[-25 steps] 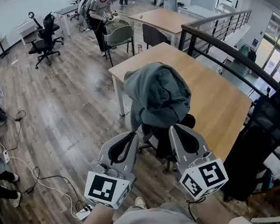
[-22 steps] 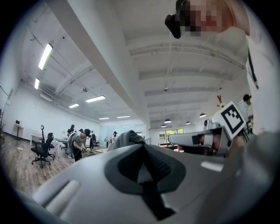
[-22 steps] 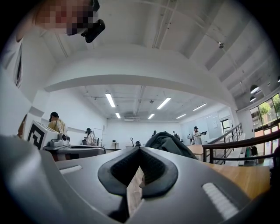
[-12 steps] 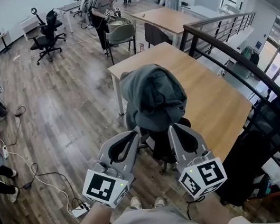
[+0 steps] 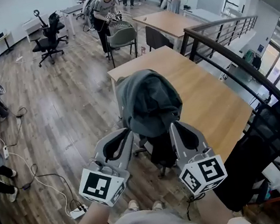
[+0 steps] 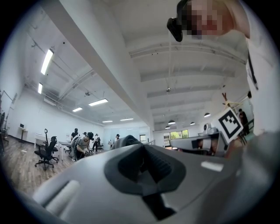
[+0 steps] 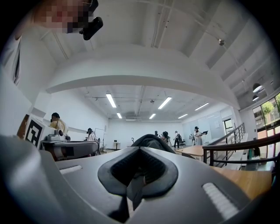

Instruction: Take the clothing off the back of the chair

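While left tongs [image 5: 123, 135] and right tongs [image 5: 177, 128] stay shut, clothing [image 5: 146, 102] nears.

Closed claw [image 6: 141, 151], clothing [image 6: 127, 140] beyond

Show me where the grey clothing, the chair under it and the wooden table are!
grey clothing [image 5: 148, 99], head view, middle of the draped cloth.
chair [image 5: 161, 150], head view, dark part showing below the cloth.
wooden table [image 5: 210, 99], head view, bare top.
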Demonstrator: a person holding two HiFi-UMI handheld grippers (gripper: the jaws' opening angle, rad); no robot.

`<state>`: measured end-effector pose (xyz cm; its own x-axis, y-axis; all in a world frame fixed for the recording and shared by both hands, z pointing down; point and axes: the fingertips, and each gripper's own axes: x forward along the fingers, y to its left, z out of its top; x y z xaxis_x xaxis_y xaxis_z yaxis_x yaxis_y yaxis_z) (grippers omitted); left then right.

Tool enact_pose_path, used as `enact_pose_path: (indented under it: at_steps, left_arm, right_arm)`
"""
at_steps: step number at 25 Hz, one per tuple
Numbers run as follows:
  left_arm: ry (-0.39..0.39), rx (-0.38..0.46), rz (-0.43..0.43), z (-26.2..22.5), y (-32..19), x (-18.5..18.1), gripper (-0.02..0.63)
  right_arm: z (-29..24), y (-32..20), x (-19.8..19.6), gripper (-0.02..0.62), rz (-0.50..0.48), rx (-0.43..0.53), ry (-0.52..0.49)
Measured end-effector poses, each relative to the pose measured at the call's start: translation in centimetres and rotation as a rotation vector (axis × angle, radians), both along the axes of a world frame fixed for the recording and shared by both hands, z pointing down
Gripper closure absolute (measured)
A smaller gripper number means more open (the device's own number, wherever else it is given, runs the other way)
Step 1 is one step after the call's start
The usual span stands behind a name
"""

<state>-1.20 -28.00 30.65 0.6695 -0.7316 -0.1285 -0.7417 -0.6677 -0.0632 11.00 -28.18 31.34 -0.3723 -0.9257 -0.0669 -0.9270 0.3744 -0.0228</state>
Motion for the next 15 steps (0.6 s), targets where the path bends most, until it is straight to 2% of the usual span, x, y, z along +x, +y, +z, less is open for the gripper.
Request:
enact_pose_path:
  at_steps: [3,7,9,12,15]
  left_arm:
    - [-0.009,0.012,-0.007,-1.4,-1.1,0.4,0.601]
    - [-0.043,0.024,-0.003,-2.5,-3.2,1.5,0.541]
    - [-0.065,0.039,-0.009,-2.9,-4.2,2.0,0.515]
    - [-0.136,0.052,-0.01,-2.7,-5.9,3.1,0.457]
    - [-0.191,0.044,-0.008,-1.6,-7.2,4.0,0.413]
  right_arm:
    - [-1.9,-1.3,1.4,0.577,0.015,0.044,0.011]
    - [-3.8,-3.6,3.1,0.533,0.023,0.094,0.025]
    - [-4.2,-4.9,3.8,0.482,0.013,0.108,0.035]
    - [-4.5,-7.0,4.4,0.369,-0.012,0.109,0.057]
    - [-3.8,-8.8,4.4,0.301,-0.053,0.096,0.066]
